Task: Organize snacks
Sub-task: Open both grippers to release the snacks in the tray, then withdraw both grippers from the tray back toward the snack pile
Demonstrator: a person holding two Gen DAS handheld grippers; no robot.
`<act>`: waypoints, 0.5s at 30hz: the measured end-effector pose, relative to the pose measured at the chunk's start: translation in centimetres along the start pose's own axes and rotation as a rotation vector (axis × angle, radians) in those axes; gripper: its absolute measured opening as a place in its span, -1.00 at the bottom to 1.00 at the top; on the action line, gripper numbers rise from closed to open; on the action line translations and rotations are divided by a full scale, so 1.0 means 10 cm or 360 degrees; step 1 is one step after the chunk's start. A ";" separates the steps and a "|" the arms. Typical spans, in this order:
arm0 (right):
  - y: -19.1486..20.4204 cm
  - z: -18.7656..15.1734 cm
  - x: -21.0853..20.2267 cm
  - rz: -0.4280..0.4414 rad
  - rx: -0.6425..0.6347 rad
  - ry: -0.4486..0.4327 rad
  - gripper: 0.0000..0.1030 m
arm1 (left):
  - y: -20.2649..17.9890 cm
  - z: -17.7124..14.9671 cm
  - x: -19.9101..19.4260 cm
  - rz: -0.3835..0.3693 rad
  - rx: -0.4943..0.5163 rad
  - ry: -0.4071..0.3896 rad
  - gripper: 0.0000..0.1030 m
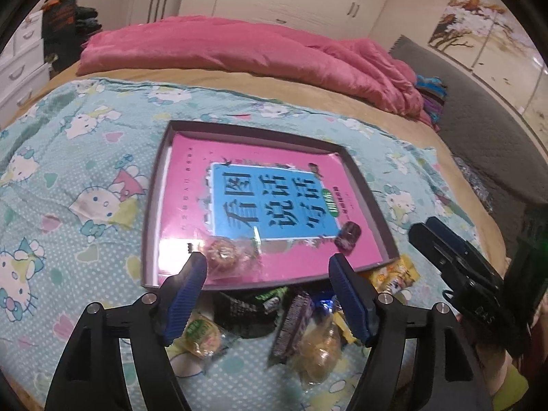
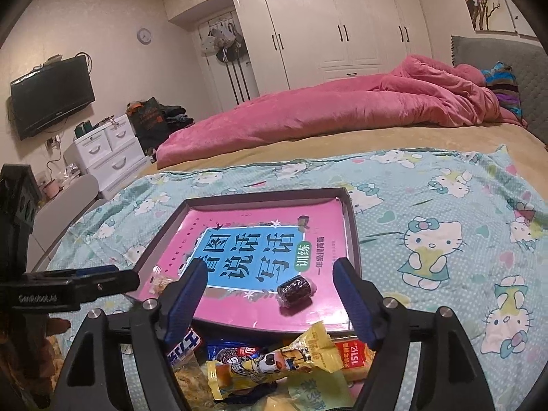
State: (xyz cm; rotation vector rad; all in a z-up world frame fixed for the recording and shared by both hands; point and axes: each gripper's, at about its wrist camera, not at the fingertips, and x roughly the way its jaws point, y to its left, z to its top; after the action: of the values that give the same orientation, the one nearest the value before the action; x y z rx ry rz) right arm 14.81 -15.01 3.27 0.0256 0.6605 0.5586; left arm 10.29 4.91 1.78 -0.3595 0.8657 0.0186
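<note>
With both hand-held grippers, left [image 1: 267,267] and right [image 2: 270,274], wide open and empty just beyond the snack pile [image 2: 274,366], we judge two snacks already trayed [image 1: 152,205]; next, another packet below.

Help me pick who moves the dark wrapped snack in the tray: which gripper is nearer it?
Right. The right gripper frames the dark wrapped snack just ahead of its open fingers; the left gripper sits further left, by the round cookie.
</note>
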 end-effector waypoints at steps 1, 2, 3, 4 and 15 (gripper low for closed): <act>0.00 0.00 -0.01 -0.0003 -0.0001 0.0000 0.49 | -0.01 -0.01 0.00 -0.0007 0.0006 0.0002 0.49; 0.00 -0.01 -0.02 -0.0007 -0.0001 -0.0002 0.52 | -0.02 -0.03 -0.01 -0.0011 0.0007 0.0005 0.49; 0.00 -0.01 -0.03 -0.0008 -0.0003 -0.0005 0.56 | -0.03 -0.03 -0.01 -0.0012 0.0009 0.0003 0.49; 0.01 -0.02 -0.04 -0.0005 -0.0006 -0.0007 0.57 | -0.04 -0.04 -0.02 -0.0008 0.0014 0.0003 0.50; 0.01 -0.06 -0.12 -0.0017 0.0011 -0.0007 0.61 | -0.17 -0.22 -0.03 -0.0021 0.0095 0.0057 0.51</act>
State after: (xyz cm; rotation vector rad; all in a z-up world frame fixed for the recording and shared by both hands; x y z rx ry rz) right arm 13.64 -15.66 3.53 0.0297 0.6582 0.5459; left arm 8.71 2.66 1.17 -0.3102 0.8971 -0.0258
